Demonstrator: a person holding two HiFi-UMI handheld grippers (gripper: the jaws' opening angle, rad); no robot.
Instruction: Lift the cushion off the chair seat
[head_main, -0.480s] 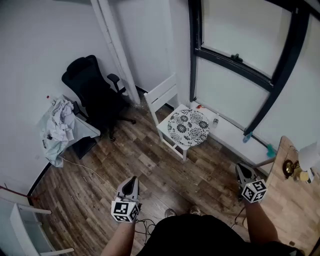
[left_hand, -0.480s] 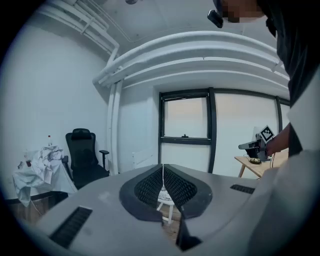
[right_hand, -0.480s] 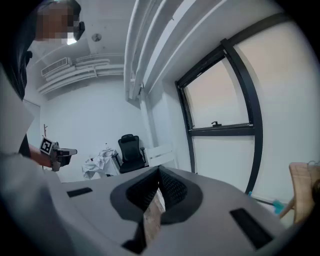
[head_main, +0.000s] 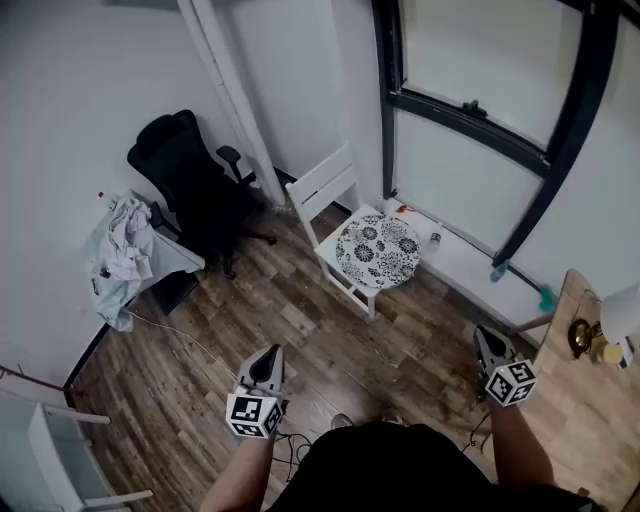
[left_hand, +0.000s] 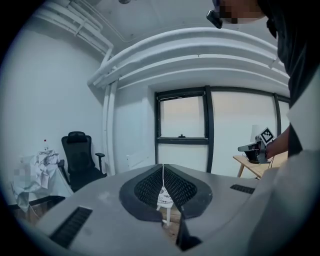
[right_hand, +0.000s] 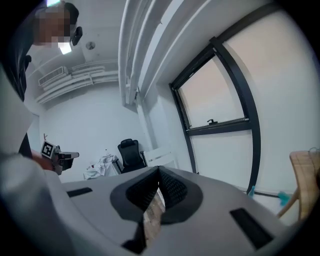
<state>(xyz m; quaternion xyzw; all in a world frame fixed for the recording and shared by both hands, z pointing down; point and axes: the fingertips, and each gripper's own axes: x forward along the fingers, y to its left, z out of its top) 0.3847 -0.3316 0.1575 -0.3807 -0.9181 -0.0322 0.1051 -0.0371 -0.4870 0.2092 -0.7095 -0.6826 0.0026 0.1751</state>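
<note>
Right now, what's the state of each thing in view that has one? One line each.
cushion: flat on the seat, not lifted
white chair: upright on the floor
left gripper: shut, empty, well short of the cushion
right gripper: shut, empty
office chair: upright, unoccupied
window: looks closed

The room is looked down on steeply from head height in the head view, with the floor (head_main: 300, 320), the white chair (head_main: 330, 195) and the office chair (head_main: 190, 180) well ahead, and the left claw (head_main: 268, 352) and right claw (head_main: 484, 336) near the lower edge. In the left gripper view and the right gripper view the room is seen from low down, almost level, along each claw's own jaws, which fill the foreground. The office chair and the window (head_main: 470, 115) are shared by all three views.
</note>
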